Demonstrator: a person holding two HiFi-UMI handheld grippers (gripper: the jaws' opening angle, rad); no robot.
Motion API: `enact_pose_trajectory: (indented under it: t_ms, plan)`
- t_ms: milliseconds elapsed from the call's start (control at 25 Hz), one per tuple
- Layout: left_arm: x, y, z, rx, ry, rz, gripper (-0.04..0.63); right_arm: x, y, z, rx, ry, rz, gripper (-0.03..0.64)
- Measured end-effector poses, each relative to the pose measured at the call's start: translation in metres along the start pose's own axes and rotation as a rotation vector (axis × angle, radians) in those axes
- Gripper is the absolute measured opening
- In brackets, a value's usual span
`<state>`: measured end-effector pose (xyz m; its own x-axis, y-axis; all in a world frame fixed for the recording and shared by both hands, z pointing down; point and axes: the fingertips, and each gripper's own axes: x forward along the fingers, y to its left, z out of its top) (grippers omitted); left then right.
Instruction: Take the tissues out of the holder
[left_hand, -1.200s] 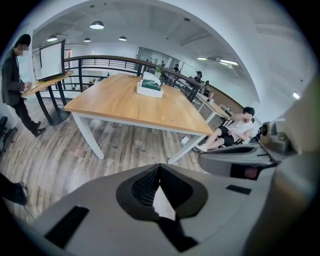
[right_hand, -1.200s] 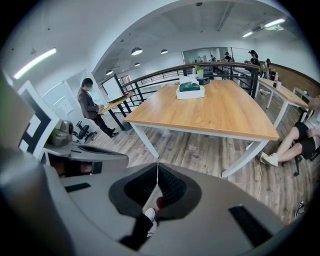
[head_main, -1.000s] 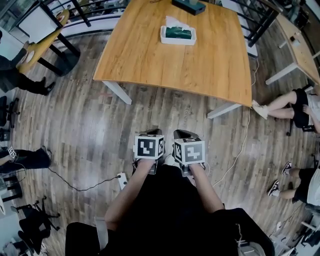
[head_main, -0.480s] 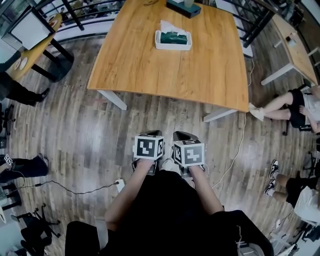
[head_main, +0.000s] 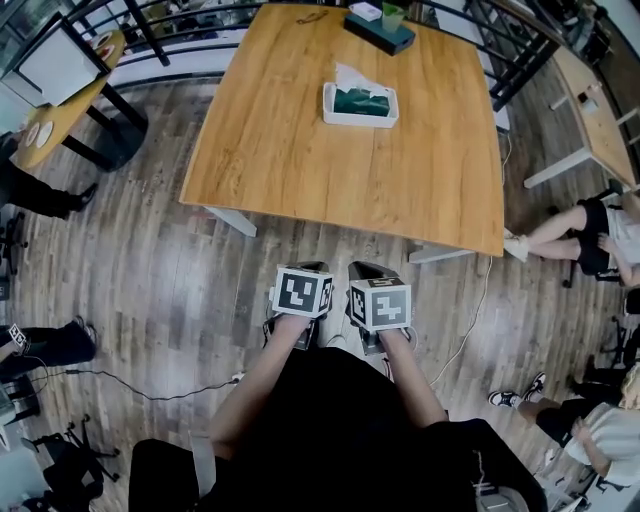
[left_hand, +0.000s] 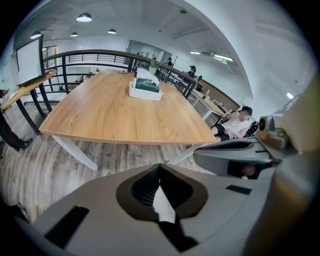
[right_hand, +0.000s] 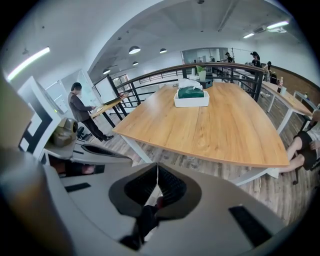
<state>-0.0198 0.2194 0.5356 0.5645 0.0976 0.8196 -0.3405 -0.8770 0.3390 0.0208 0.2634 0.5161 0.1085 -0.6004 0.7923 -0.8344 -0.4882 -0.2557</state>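
- Tissues (head_main: 352, 77) are in the white holder (head_main: 360, 105), with one white sheet poking out of the top. Nothing has been taken out yet.
- Holder stands on the table (head_main: 300, 170), on its far half, roughly mid-width.
- Holder is well apart from both grippers, with bare tabletop, the near table edge and floor in between. Judged to be the approach phase, with the reach not started.
- Left gripper (left_hand: 158, 170): fingers together at the tips, nothing between them.
- Right gripper (right_hand: 157, 172): fingers together, also empty.
- Grippers are probably held closed and tucked in because nothing is within reach. Opening will be needed before the sheet can be pinched.
- Pose: grippers are carried side by side, just beside each other, close to the torso with elbows bent. Both are angled forward and down toward the table, and the holder is seen nearly dead ahead in both gripper views.
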Motion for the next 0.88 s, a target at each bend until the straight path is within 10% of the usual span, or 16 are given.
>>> enact_pose_trajectory:
  t_ms: [880]
  plan:
    - [0.01,0.083,0.102,0.052,-0.005,-0.06,0.008,0.065,0.014,0.113,0.042,-0.029,-0.058,0.012]
